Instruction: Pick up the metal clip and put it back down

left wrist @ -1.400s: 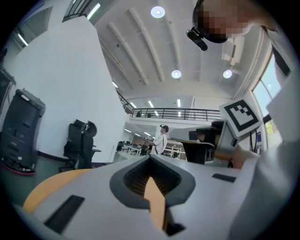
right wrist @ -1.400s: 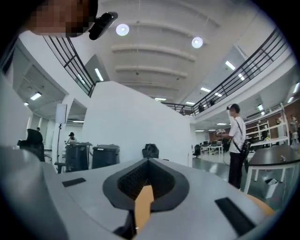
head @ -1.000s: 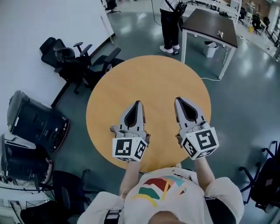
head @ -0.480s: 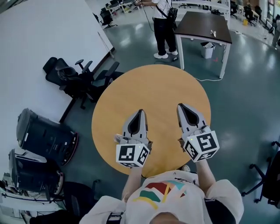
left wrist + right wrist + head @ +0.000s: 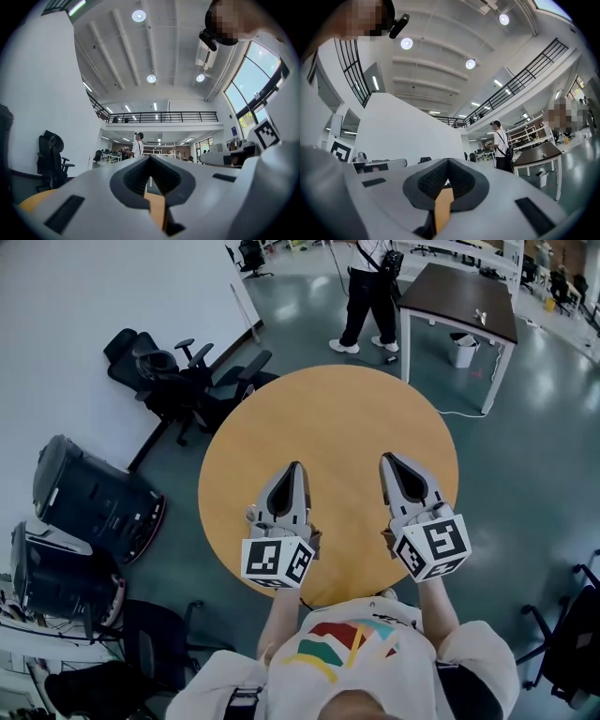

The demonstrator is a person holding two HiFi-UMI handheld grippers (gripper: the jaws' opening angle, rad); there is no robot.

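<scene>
Your left gripper (image 5: 294,469) is over the round table's (image 5: 328,413) near half, jaws pressed together on nothing; your right gripper (image 5: 387,459), beside it, likewise; of the 2, neither holds the metal clip; its place cannot be told.

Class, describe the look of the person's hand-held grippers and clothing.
The left hand-held gripper and right hand-held gripper are light grey, dark-lined tapered shells, each carrying a white cube of black square markers. The person wears a white T-shirt with a coloured print.
</scene>
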